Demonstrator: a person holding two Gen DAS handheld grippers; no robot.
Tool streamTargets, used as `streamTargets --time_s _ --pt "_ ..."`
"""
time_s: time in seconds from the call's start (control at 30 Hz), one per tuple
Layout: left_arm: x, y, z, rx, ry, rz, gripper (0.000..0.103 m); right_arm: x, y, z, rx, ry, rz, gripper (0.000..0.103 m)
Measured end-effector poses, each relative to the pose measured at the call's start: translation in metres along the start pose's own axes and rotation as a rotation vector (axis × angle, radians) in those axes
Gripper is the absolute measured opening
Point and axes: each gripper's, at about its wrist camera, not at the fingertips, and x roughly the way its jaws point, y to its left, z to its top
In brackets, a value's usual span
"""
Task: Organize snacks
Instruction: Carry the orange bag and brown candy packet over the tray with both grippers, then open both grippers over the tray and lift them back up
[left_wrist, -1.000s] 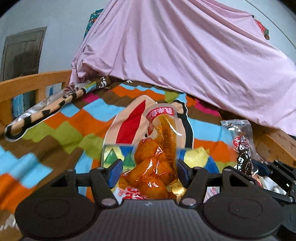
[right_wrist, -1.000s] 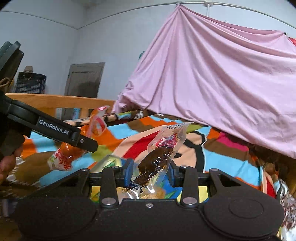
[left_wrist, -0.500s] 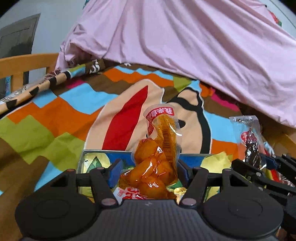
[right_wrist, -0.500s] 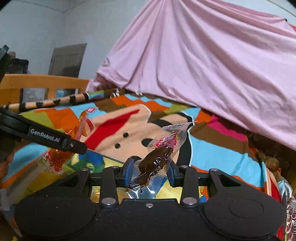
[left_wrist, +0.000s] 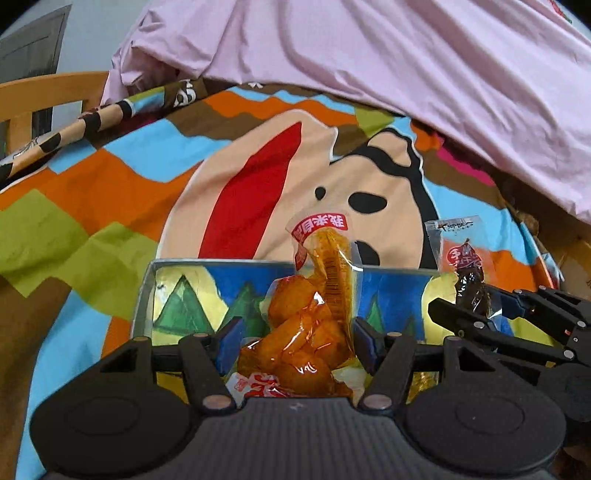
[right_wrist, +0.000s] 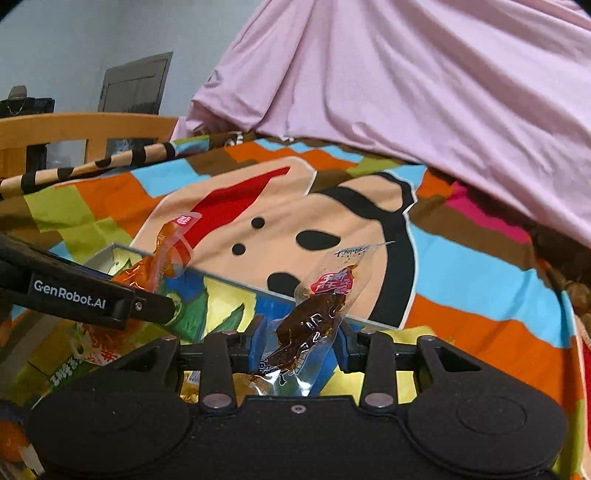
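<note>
My left gripper (left_wrist: 295, 343) is shut on a clear packet of orange snack pieces (left_wrist: 310, 317) with a red label, held upright over a shallow painted tin box (left_wrist: 177, 295). My right gripper (right_wrist: 301, 341) is shut on a clear packet of dark brown snack (right_wrist: 314, 317), which stands tilted to the right above the same box (right_wrist: 229, 295). In the left wrist view the right gripper (left_wrist: 491, 321) and its dark packet (left_wrist: 469, 284) hang at the right. In the right wrist view the left gripper's arm (right_wrist: 81, 295) and the orange packet (right_wrist: 162, 258) show at the left.
The box lies on a bright patchwork blanket (left_wrist: 110, 192) with a cartoon face. A pink sheet (left_wrist: 406, 66) drapes over the far side. A wooden bed rail (left_wrist: 48, 88) runs at the left. More wrapped snacks (right_wrist: 74, 358) lie inside the box below the grippers.
Both grippers have moved forward and down over the blanket, each still holding its packet. The painted box has come into full view beneath them.
</note>
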Motion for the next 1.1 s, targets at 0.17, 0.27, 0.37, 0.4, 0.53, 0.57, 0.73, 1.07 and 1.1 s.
streamTargets --time_s 0.17,0.27,0.37,0.4,0.53,0.57,0.73,1.07,1.1 --pt "0.004 -0.002 -0.005 0.008 0.032 0.014 0.067 0.005 0.001 -0.005 0.016 0.033 0.009 0.04" --pt "0.006 -0.004 -0.007 0.016 0.045 0.025 0.068 0.007 -0.001 -0.008 0.027 0.057 0.011 0.04" --pt "0.007 -0.006 -0.008 0.015 0.054 0.031 0.069 0.01 -0.003 -0.011 0.037 0.091 0.02 0.041" --pt "0.007 -0.007 -0.008 0.019 0.057 0.033 0.069 0.011 -0.003 -0.012 0.036 0.102 0.021 0.04" --pt "0.005 -0.008 -0.008 0.006 0.077 0.037 0.072 0.011 -0.005 -0.01 0.041 0.126 0.032 0.049" --pt "0.004 -0.008 -0.008 0.003 0.076 0.033 0.075 0.009 -0.005 -0.008 0.039 0.126 0.031 0.052" --pt "-0.012 -0.01 -0.007 0.005 0.05 0.037 0.084 -0.006 -0.007 -0.002 0.032 0.103 0.027 0.064" --pt "-0.07 -0.009 0.006 -0.027 -0.1 0.057 0.099 -0.058 -0.016 0.028 0.064 -0.027 -0.003 0.083" --pt "-0.077 -0.009 0.007 -0.029 -0.121 0.062 0.1 -0.064 -0.017 0.031 0.069 -0.04 -0.004 0.085"
